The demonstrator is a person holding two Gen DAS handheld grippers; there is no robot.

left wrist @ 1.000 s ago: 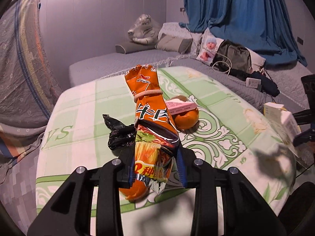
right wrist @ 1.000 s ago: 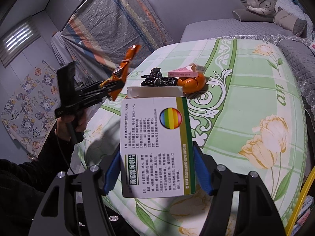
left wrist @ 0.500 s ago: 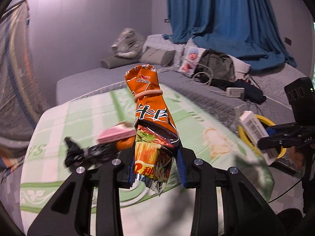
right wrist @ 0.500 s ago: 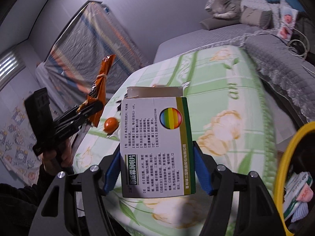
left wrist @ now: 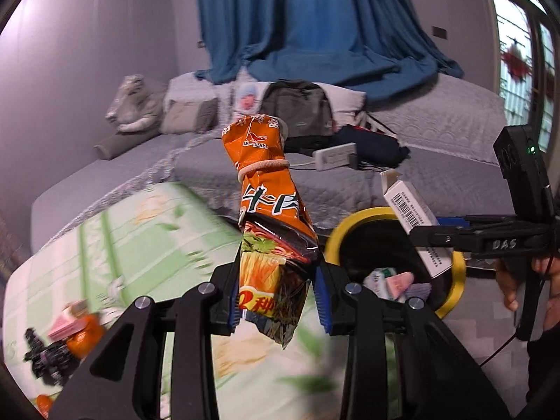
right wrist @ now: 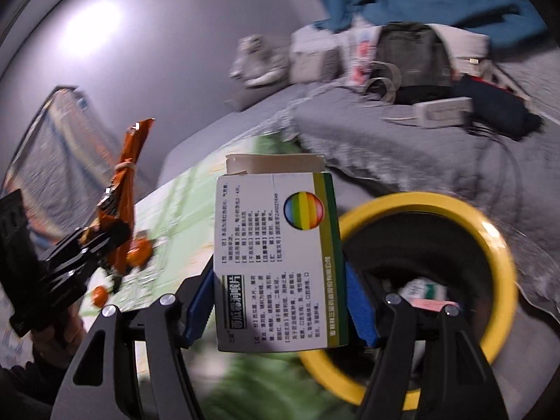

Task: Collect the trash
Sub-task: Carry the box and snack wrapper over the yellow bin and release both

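Note:
My left gripper [left wrist: 278,297] is shut on an orange noodle packet [left wrist: 269,210] tied with a rubber band, held upright above the table edge. My right gripper [right wrist: 280,309] is shut on a white medicine box [right wrist: 276,259] with a rainbow circle, held over the yellow-rimmed trash bin [right wrist: 490,231]. The bin also shows in the left wrist view [left wrist: 353,220], with the box [left wrist: 413,217] over its rim. Boxes and wrappers lie inside the bin [left wrist: 388,281]. The packet shows at the left of the right wrist view [right wrist: 122,196].
The table with a green floral cloth [left wrist: 122,245] carries a pink box, orange peel [left wrist: 82,329] and a black wrapper [left wrist: 45,357] at its left. A grey bed [left wrist: 437,168] behind holds a backpack [left wrist: 297,108], pillows and a power strip.
Both grippers have swung right, away from the table toward the yellow bin. The medicine box now hangs over the bin's opening. Both holds are unchanged.

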